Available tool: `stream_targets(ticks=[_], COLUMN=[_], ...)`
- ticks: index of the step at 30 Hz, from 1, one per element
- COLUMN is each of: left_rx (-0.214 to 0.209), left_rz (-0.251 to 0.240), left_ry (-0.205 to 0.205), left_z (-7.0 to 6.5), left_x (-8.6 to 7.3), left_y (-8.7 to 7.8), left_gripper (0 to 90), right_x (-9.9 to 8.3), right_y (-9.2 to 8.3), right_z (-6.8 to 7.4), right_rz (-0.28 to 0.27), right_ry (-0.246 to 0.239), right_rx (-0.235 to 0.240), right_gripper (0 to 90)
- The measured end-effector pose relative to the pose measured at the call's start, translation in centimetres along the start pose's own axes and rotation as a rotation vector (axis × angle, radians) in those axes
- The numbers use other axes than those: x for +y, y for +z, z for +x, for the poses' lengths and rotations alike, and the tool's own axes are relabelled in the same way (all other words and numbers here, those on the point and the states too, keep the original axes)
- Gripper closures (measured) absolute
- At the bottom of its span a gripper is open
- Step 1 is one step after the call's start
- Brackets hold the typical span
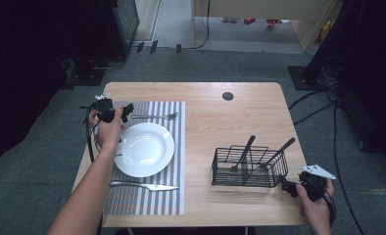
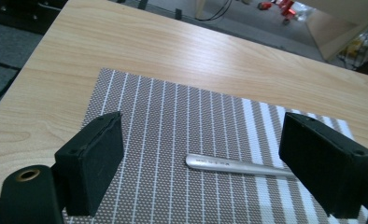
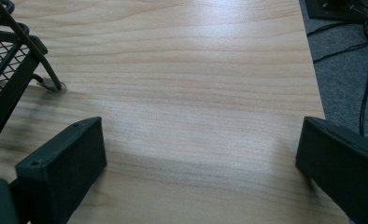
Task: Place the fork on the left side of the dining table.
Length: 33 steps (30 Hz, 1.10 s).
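L gripper (image 2: 201, 163) jaws wide over fork (image 2: 238, 165), plate (image 1: 144, 149) nearby.

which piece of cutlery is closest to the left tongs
The fork lying on the striped placemat beyond the white plate. Its handle end points at the open left tongs; the knife lies on the plate's near side.

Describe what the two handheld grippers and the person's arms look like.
Both grippers are black with blocky, flat-faced jaws. The left gripper trails a black cable; the right gripper carries a grey three-cornered plate on top. The forearms are bare, no sleeves showing.
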<state>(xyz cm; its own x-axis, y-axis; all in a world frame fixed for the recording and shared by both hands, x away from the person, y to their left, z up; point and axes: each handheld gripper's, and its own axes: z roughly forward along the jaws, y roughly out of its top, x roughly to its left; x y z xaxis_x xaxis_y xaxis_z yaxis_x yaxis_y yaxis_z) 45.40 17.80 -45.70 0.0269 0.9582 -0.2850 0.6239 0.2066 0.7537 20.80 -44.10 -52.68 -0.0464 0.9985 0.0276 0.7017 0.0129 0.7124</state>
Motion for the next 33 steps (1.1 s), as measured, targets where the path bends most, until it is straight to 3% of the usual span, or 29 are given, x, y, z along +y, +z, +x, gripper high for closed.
stream_targets(ticks=[3,12,18,24,28,29,33], left_rx=[0.005,-0.036,-0.066,-0.090,-0.096,-0.095,-0.089], left_rz=[-0.015,-0.063,-0.068,-0.078,-0.081,-0.078,-0.071], left_ry=[0.046,0.125,0.177,0.192,0.219,0.243,0.256], left_z=[-0.2,-0.7,-1.0,-1.2,-1.4,-1.4,-0.9], left_x=[0.0,-0.4,-1.2,-1.6,-2.1,-2.4,-3.1], left_y=[-0.9,-4.6,-6.4,-7.7,-8.7,-9.1,-9.6], left_gripper=[14.6,14.6,14.6,14.6,14.6,14.6,14.6], right_x=[0.0,0.0,0.0,0.0,0.0,0.0,0.0], right_y=[0.0,0.0,0.0,0.0,0.0,0.0,0.0], right_z=[0.0,0.0,0.0,0.0,0.0,0.0,0.0], right_rz=[0.001,0.000,0.000,0.000,0.000,0.001,0.001], right_ry=[0.002,0.000,0.000,0.000,-0.001,0.001,0.002], right_rx=[-0.001,0.000,0.000,0.000,0.000,-0.001,-0.001], right_gripper=[1.5,1.5,1.5,1.5,1.5,1.5,1.5])
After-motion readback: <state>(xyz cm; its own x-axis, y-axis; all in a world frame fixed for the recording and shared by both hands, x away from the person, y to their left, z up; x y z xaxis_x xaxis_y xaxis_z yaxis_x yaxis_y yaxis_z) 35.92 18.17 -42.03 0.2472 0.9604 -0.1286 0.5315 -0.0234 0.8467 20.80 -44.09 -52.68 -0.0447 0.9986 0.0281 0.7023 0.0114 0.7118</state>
